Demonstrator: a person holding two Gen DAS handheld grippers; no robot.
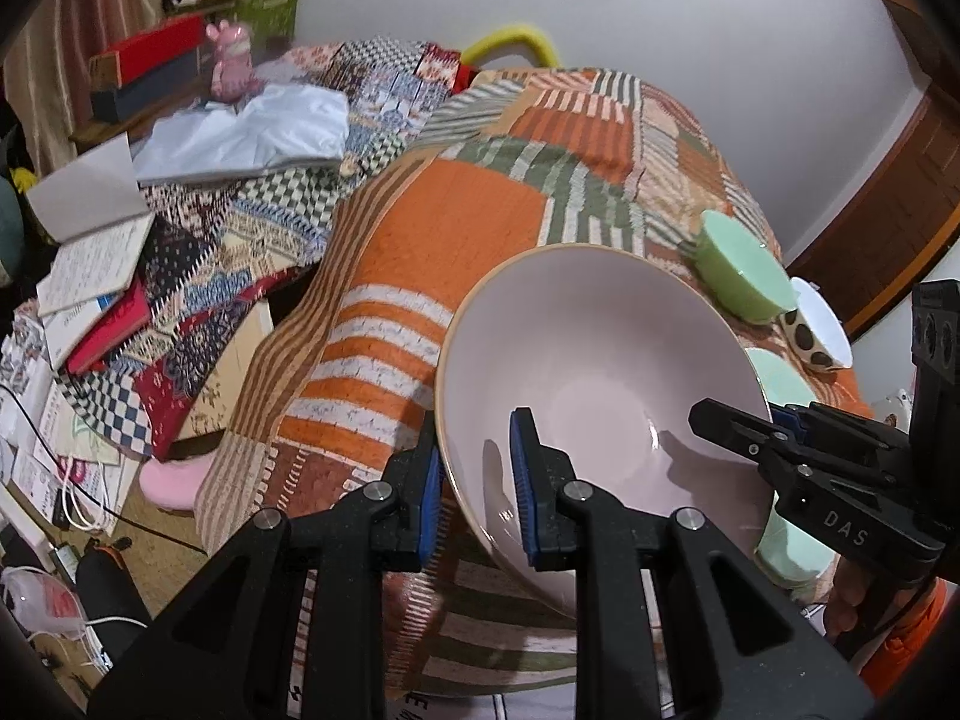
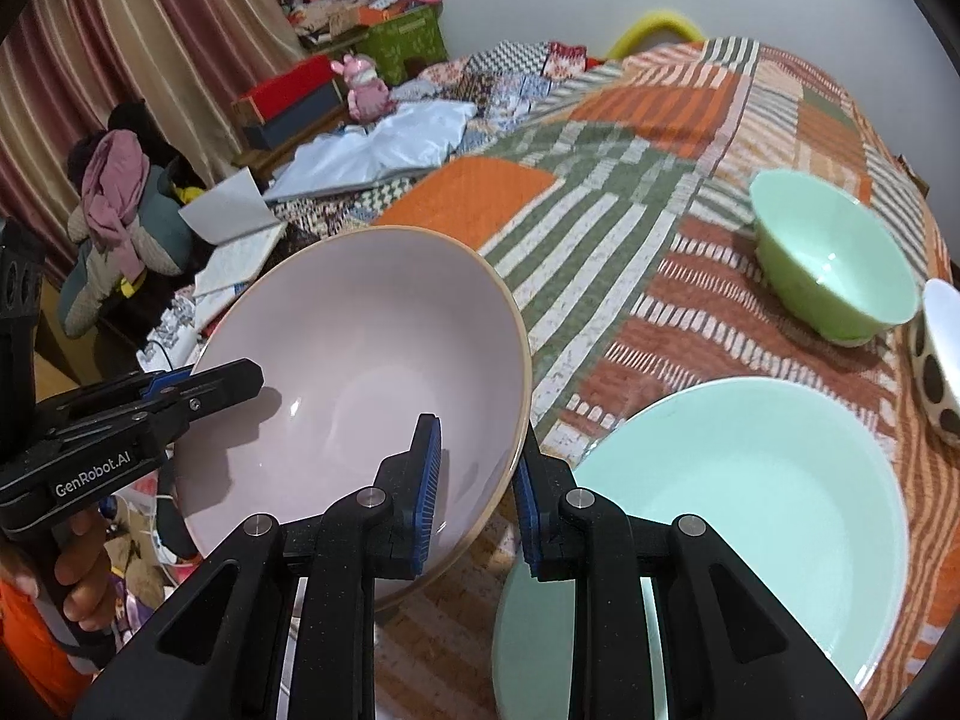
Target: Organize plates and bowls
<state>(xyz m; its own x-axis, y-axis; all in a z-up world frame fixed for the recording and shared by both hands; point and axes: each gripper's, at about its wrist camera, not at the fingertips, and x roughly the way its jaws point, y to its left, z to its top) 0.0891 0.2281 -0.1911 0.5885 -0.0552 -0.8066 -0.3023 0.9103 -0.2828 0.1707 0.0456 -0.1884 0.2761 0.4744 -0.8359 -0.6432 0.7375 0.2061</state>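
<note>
A large pale pink bowl (image 1: 600, 372) (image 2: 360, 360) hangs tilted over the near edge of the patchwork-covered table (image 1: 468, 222), gripped from both sides. My left gripper (image 1: 477, 480) (image 2: 198, 384) is shut on its left rim, one blue pad inside and one outside. My right gripper (image 2: 477, 492) (image 1: 738, 426) is shut on the opposite rim. A mint green plate (image 2: 738, 510) (image 1: 786, 378) lies flat just right of the bowl. Further back stand a green bowl (image 2: 834, 258) (image 1: 744, 276) and a white bowl with dark spots (image 2: 936, 384) (image 1: 822, 330).
Left of the table, a lower surface holds open notebooks (image 1: 90, 252), a white cloth (image 1: 252, 132), a pink figurine (image 1: 231, 63) and boxes (image 2: 288, 96). Cables and clutter cover the floor (image 1: 72, 510). A person's hand (image 2: 78, 576) holds the left gripper's handle.
</note>
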